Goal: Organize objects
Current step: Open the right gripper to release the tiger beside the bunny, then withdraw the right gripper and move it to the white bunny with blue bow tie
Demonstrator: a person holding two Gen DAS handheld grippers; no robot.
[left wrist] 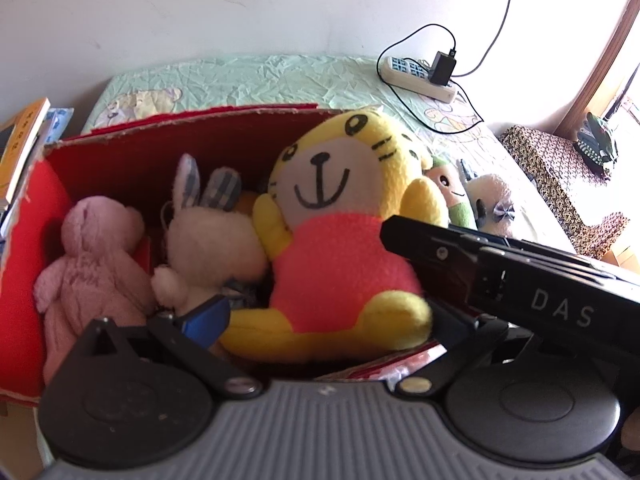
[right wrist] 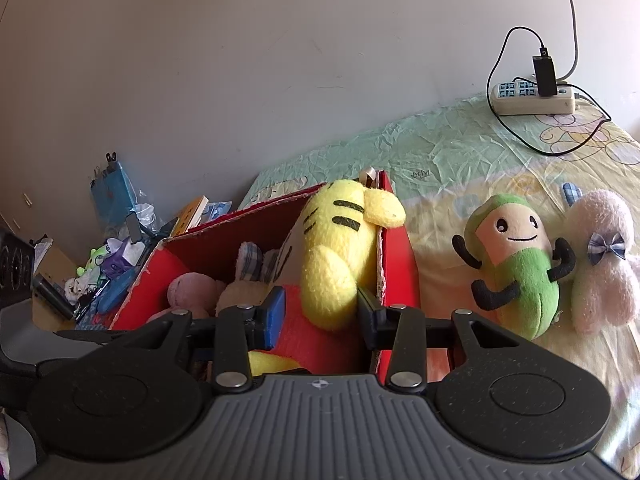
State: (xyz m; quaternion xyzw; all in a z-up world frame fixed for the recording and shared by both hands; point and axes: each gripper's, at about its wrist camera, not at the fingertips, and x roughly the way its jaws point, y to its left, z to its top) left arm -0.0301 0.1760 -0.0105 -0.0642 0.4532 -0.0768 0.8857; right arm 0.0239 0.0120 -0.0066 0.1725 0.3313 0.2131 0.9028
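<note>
Left wrist view alone shows tiger plush point(left wrist: 340, 232) face; right gripper point(right wrist: 320, 314) fingers spread around its arm, not pinching; left gripper point(left wrist: 320, 320) fingers spread wide.

Yellow tiger plush point(left wrist: 332, 232) sits upright in red box point(left wrist: 168, 136).
</note>
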